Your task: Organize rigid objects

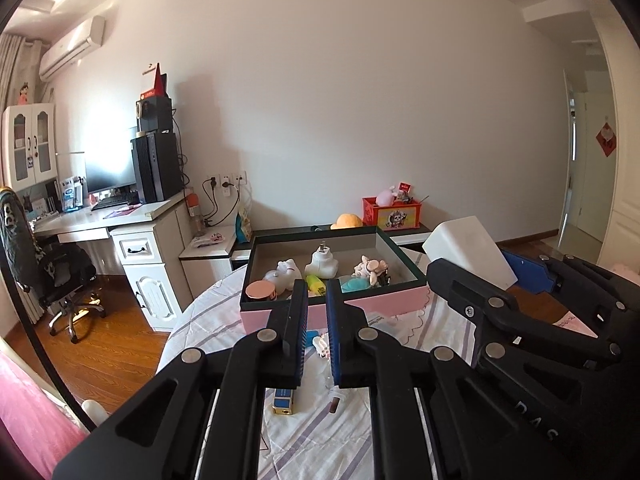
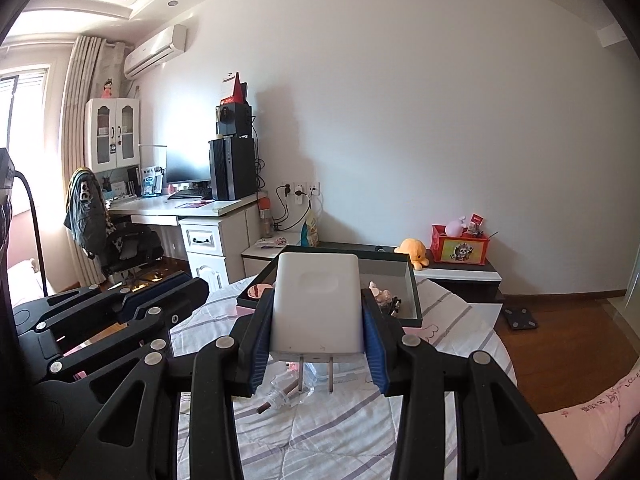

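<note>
Gripping white charger [image 2: 316, 304]: right fingers [image 2: 318, 356]; left fingers [image 1: 317, 336] closed, empty

- A round table [image 1: 224, 320] covered with a white cloth striped in lavender.
- A shallow open box [image 1: 336, 312] with a pink side and dark rim rests on it.
- Nearer the camera lie a small blue lighter [image 1: 283, 400], a clear-capped tube [image 1: 334, 400], and a small white toy [image 1: 320, 344].
</note>
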